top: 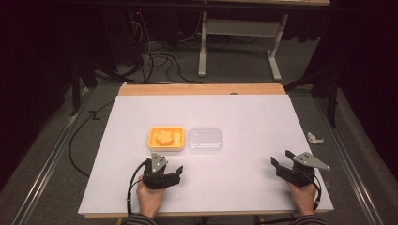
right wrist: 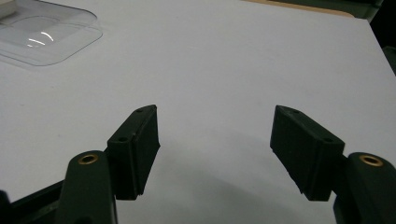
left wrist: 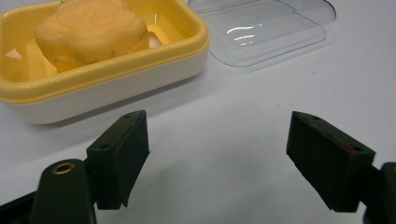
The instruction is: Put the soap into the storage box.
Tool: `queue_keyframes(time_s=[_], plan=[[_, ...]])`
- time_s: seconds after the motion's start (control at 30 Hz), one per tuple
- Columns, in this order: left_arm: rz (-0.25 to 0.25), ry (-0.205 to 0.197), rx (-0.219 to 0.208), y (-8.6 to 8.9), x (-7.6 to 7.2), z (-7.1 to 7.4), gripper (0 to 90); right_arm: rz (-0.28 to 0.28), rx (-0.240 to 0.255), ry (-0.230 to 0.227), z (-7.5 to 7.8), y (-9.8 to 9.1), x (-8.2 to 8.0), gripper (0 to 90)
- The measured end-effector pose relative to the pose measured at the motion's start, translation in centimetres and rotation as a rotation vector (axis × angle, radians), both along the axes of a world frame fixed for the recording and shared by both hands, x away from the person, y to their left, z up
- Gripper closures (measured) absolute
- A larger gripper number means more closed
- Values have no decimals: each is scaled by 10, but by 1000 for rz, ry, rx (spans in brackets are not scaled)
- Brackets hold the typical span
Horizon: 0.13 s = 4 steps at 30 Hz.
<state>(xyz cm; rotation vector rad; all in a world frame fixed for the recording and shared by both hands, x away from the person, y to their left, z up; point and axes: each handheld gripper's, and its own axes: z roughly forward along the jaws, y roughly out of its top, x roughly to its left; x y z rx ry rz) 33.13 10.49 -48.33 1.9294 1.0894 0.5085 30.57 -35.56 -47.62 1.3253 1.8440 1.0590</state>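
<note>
Yellow plastic forms the rim of the soap dish (top: 165,138), which sits on the white table (top: 244,178) with its clear lid (top: 205,140) lying just beside it, on the right in the high view. A rounded, matte yellow soap bar (left wrist: 91,31) rests inside the dish.

The left gripper (top: 174,174) hovers near the dish, jaws spread wide and empty. The right gripper (top: 280,161) waits well apart, near the table's right edge, jaws also wide and empty.

Likely faults:
- The lid is thin, glossy and shallow; a grip on its low edge may slip or flex the plastic.
- The dish is light and smooth-walled; a push from one jaw may slide it across the table.
- The soap looks soft-edged; hard jaws may dent it.
</note>
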Motion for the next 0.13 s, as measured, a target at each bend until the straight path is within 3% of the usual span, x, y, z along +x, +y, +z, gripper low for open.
queue_keyframes(time_s=[0.13], plan=[[-1, 1, 2, 0, 0, 0, 216, 3, -2, -1, 0, 0, 0, 331]])
